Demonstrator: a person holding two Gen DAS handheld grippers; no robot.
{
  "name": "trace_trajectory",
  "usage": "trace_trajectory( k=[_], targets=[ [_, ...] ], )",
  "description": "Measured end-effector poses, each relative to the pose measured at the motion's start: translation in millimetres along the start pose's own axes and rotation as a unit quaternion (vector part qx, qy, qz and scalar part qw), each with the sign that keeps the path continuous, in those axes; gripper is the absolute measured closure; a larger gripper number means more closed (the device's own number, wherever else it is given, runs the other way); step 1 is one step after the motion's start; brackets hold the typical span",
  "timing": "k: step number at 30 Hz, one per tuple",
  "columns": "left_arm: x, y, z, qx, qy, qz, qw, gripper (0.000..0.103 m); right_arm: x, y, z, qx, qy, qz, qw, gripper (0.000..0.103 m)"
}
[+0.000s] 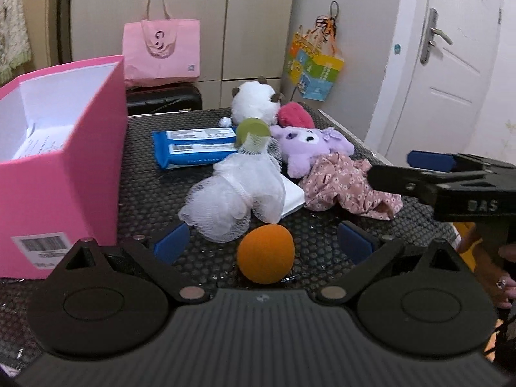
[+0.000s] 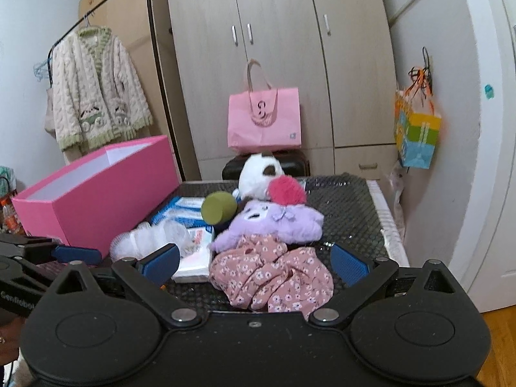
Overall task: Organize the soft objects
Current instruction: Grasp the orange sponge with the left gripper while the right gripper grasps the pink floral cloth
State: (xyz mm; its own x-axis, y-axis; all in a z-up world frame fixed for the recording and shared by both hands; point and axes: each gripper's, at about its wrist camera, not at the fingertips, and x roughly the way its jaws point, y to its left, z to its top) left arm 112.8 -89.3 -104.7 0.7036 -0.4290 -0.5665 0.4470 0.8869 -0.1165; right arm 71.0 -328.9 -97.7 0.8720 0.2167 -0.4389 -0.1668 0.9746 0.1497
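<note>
On the black mesh table top (image 1: 145, 187) lies an orange foam ball (image 1: 266, 253), between the wide-apart blue pads of my left gripper (image 1: 262, 242); neither pad touches it. Behind the ball are a white mesh bath puff (image 1: 232, 193), a green-capped item (image 1: 253, 129), a purple plush (image 1: 306, 148), a white plush (image 1: 254, 100) and a red fluffy thing (image 1: 295, 114). A pink floral cloth (image 2: 271, 277) lies crumpled between the spread pads of my right gripper (image 2: 254, 262), which stands open. An open pink box (image 1: 64, 161) stands at the left.
Blue wipe packs (image 1: 193, 148) and a white packet (image 1: 293, 196) lie among the toys. A pink paper bag (image 2: 264, 119) sits on a black case behind the table. A colourful bag (image 2: 417, 135) hangs right, by a white door (image 1: 451, 74). A cardigan (image 2: 96, 93) hangs at the left.
</note>
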Motion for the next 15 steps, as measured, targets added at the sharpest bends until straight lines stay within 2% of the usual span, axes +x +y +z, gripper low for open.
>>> trace_trajectory(
  k=[4,8,9,12,15],
  targets=[
    [11,-2,-4,0.01,0.007,0.0,0.9999,0.016,14,-3,-4,0.002,0.01,-0.002,1.0,0.002],
    [17,-1,-8,0.011,0.022,0.0,0.9997,0.034,23,-2,-6,-0.007,0.012,-0.017,1.0,0.002],
    [19,-1,-10,0.013,0.027,-0.003,0.9995,0.035,25,-2,-6,-0.009,0.012,-0.019,1.0,0.002],
    [18,-4,-13,0.03,0.019,0.004,0.9994,0.042,31,-2,-7,-0.009,0.019,-0.021,1.0,0.003],
    [18,-6,-12,0.038,0.018,-0.005,0.9991,0.051,37,-4,-8,0.005,0.028,-0.018,0.999,0.003]
  ],
)
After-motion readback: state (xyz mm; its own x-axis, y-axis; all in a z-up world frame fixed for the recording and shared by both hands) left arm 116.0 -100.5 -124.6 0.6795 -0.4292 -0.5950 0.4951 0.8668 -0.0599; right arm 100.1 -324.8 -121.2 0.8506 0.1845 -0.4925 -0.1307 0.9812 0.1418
